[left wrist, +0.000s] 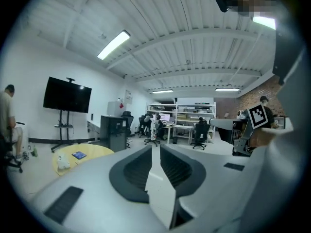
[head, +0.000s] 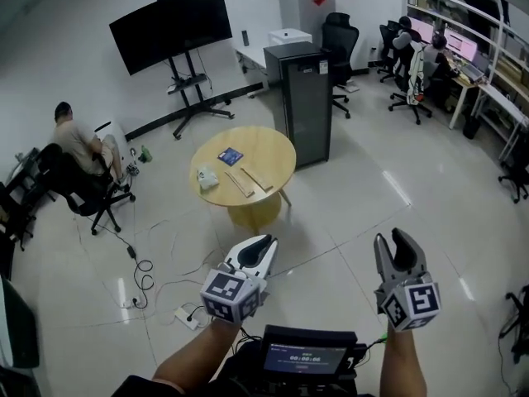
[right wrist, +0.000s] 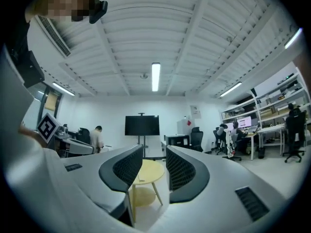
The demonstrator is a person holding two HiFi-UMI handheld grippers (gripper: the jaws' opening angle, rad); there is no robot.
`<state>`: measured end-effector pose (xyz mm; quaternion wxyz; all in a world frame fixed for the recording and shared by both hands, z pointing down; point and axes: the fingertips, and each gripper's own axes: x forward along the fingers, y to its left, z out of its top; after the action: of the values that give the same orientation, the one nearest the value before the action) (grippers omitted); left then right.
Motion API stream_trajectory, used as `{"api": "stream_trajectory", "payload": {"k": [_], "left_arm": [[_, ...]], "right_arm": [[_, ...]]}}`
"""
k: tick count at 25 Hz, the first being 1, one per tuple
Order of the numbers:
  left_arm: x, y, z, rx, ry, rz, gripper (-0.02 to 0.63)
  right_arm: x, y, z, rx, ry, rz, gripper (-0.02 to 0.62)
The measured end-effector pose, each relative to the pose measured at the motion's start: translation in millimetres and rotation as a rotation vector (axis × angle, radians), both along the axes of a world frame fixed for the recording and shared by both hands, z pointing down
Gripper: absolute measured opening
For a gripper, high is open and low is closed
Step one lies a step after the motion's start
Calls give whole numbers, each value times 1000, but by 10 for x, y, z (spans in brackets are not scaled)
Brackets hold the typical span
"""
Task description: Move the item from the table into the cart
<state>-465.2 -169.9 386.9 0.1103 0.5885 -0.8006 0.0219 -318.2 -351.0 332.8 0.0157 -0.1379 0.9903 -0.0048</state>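
A round yellow table [head: 273, 157] stands in the middle of the room, some way ahead of both grippers. On it lie a blue item [head: 231, 156], a white item [head: 207, 179] and two wooden strips [head: 248, 180]. The left gripper view shows the same table [left wrist: 95, 152] at lower left, with the blue item [left wrist: 78, 155] and the white item [left wrist: 63, 161]. My left gripper [head: 264, 241] [left wrist: 155, 147] is held in the air, shut and empty. My right gripper [head: 392, 238] [right wrist: 154, 154] is open with nothing between its jaws; the table [right wrist: 148, 171] shows through the gap. No cart is in view.
A tall black cabinet [head: 307, 98] stands right behind the table. A TV on a wheeled stand [head: 171, 25] is at the back left. A person sits on a chair [head: 78, 143] at left. Cables and a power strip [head: 188, 314] lie on the floor. Office chairs and desks [head: 421, 56] fill the back right.
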Motion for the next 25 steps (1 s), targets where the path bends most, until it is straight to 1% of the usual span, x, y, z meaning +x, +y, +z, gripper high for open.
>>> {"api": "stream_trajectory", "payload": {"k": [3, 5, 8, 11, 13, 15, 17, 19, 22, 24, 25], "left_arm": [[-813, -58, -6, -3, -13, -100, 67], [-1357, 28, 71, -4, -2, -155, 67], [-2213, 306, 144, -1, 10, -208, 67], [-3164, 670, 119, 9, 1, -259, 67], [-3823, 875, 112, 21, -12, -296, 73], [-4415, 1029, 165, 27, -10, -324, 78], [-4914, 1118, 218, 22, -6, -351, 78], [-5398, 1110, 243, 18, 3, -383, 86], [-6144, 909, 185, 11, 14, -433, 86], [-6566, 821, 307, -1, 25, -473, 91], [-6736, 811, 432, -9, 34, -492, 91]], "right_arm": [[-897, -258, 6, -7, 10, -72, 143], [-1514, -271, 27, -1, 10, -113, 143], [-2490, -80, 68, 2, 30, -165, 143], [-3554, 208, 90, 3, 49, -217, 143], [-4278, 393, 84, 13, 56, -259, 218], [-4928, 546, 110, 14, 60, -292, 218], [-5503, 648, 207, 6, 80, -330, 218], [-6079, 651, 253, -2, 104, -377, 218], [-6970, 469, 241, -3, 130, -439, 218], [-7491, 410, 423, -9, 152, -495, 283], [-7719, 410, 551, -11, 163, -524, 304]]}}
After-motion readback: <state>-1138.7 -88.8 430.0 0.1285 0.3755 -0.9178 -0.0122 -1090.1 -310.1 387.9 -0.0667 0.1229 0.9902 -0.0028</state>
